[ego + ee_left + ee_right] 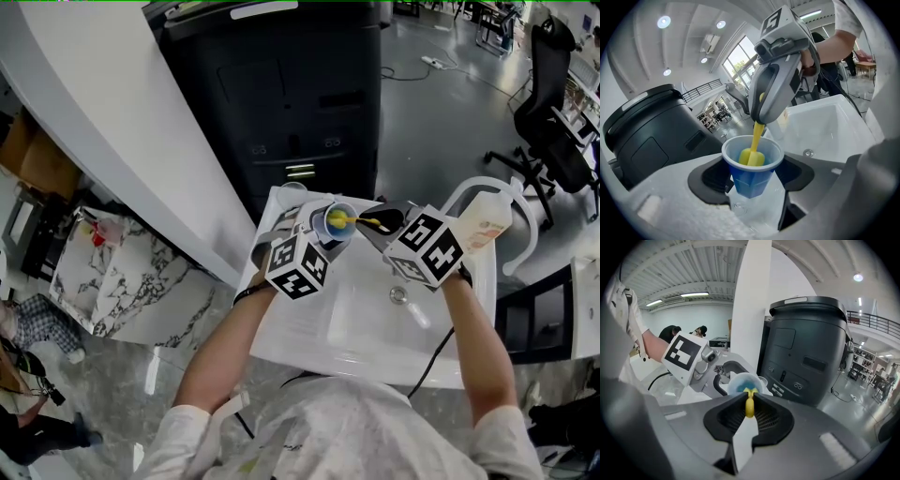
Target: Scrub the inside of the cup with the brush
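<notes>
Left tongs (pixel 753 186) grip one blue cup (pixel 746 180) while right tongs (pixel 749 412) pinch one yellow brush (pixel 752 157).

No word, brand or number can be read anywhere. The left marker cube (pixel 296 265) on the left tongs (pixel 330 232) and the right marker cube (pixel 427 246) on the right tongs (pixel 379 225) bear only black-and-white square patterns, no letters. The black machine (pixel 281 94) behind the sink (pixel 366 319) has small pale marks on its front, too small to make out. The bottle (pixel 485 225) at the sink's right edge carries a label with orange print, too blurred to read.
</notes>
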{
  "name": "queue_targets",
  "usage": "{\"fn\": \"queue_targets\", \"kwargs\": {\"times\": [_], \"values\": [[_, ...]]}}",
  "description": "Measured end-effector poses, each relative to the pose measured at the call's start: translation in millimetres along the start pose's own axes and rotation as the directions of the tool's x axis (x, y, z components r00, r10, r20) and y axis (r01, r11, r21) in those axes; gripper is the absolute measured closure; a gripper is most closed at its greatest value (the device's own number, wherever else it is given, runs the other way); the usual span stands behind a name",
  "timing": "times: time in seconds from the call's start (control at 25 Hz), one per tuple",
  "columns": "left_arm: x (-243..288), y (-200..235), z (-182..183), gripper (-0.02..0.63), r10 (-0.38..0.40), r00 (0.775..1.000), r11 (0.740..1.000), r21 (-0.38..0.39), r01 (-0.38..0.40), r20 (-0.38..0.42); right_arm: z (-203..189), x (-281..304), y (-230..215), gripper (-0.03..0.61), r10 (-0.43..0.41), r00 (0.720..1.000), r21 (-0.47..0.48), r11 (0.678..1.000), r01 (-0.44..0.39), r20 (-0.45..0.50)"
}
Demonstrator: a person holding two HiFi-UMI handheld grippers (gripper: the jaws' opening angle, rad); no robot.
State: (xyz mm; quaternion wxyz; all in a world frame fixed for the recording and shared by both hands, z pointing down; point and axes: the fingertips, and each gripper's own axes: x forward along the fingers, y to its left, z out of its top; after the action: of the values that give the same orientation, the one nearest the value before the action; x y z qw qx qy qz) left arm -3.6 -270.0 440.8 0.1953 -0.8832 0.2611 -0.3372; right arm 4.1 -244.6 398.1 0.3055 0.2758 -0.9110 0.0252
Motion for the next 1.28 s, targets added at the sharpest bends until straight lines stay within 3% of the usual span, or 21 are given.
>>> {"fn": "queue_targets", "kwargs": {"times": [0.48,1.28], "values": [[3,1,-3,0.311,0.019,1.0,1.0,-0.004,-0.019,0.003,-8,2,6,0.543,0.036,0.999,0.062,0.997,-0.036,-0.006],[6,0,-14,0.311,0.008,1.0,0.999,-0.031,-0.008,-0.021,6,2,20,0.543,0.06,0.998,0.054,0.997,-0.062,0.031]]}}
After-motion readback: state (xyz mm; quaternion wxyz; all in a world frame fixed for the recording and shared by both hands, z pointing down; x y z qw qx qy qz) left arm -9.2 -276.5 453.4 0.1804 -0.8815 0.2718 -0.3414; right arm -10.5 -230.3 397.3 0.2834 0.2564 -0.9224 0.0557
